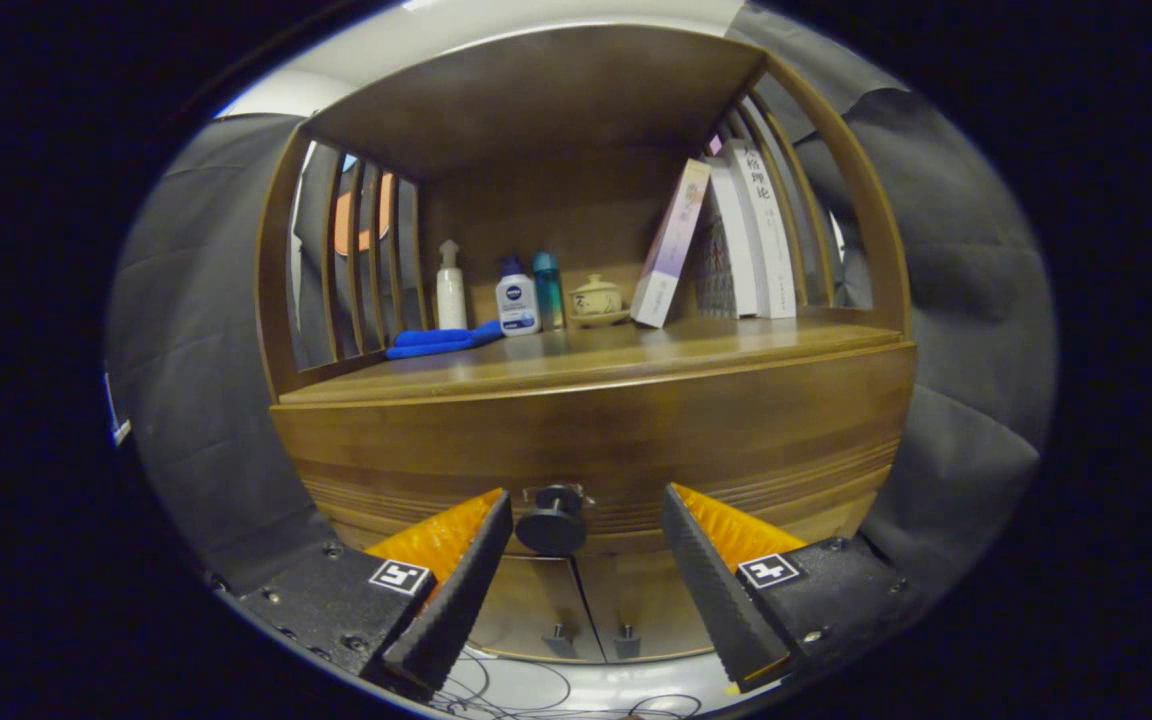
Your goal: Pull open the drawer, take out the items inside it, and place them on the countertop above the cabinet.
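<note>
Nearest to us the claw (pixel 586 500) stands wide open, its two fingers (pixel 461 585) spread apart and gripping nothing. Between their tips sits the round dark knob (pixel 552 522) of the brown wooden drawer (pixel 596 445) — neither finger touches it, and the left one is closer to it than the right. We see the drawer front closed, flush with the cabinet face. Below it are two small cabinet doors (pixel 586 605), each with its own little knob.

Above the drawer lies the wooden worktop (pixel 636 355), under a shelf roof with slatted sides. At its back we see a white pump bottle (pixel 450 290), a white bottle with a blue cap (pixel 517 297), a slim teal bottle (pixel 547 288) and a small cream lidded pot (pixel 597 298) — all in a row. A folded blue cloth (pixel 441 341) lies just ahead of the pump bottle. To the right, several pale books (pixel 736 235) lean against the slats.
</note>
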The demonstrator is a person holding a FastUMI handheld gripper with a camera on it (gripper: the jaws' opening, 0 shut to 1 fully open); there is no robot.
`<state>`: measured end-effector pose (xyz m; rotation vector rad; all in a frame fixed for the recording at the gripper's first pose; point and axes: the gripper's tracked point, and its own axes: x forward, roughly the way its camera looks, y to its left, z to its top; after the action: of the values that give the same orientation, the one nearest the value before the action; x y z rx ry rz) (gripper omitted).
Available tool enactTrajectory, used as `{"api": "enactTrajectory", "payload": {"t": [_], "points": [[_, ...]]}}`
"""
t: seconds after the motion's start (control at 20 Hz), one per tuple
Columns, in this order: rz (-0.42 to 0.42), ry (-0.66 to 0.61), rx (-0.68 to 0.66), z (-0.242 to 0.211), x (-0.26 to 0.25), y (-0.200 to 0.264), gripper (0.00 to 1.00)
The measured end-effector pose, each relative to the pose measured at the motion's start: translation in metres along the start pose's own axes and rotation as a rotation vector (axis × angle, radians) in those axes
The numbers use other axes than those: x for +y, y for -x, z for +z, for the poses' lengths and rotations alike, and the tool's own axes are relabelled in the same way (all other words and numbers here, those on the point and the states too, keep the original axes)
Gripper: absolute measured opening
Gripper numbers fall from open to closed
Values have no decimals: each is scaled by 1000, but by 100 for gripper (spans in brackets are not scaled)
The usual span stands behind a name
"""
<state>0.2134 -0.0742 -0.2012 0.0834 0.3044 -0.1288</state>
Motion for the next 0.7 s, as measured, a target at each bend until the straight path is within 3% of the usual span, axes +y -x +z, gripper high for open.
{"api": "enactTrajectory", "payload": {"t": [0.2,0.5,0.65,0.7], "points": [[7,1,30,-17,8,-19,88],[0,-4,-32,-16,12,-24,66],[-40,0,-48,-17,10,-26,48],[-41,-13,-43,-17,10,-24,47]]}}
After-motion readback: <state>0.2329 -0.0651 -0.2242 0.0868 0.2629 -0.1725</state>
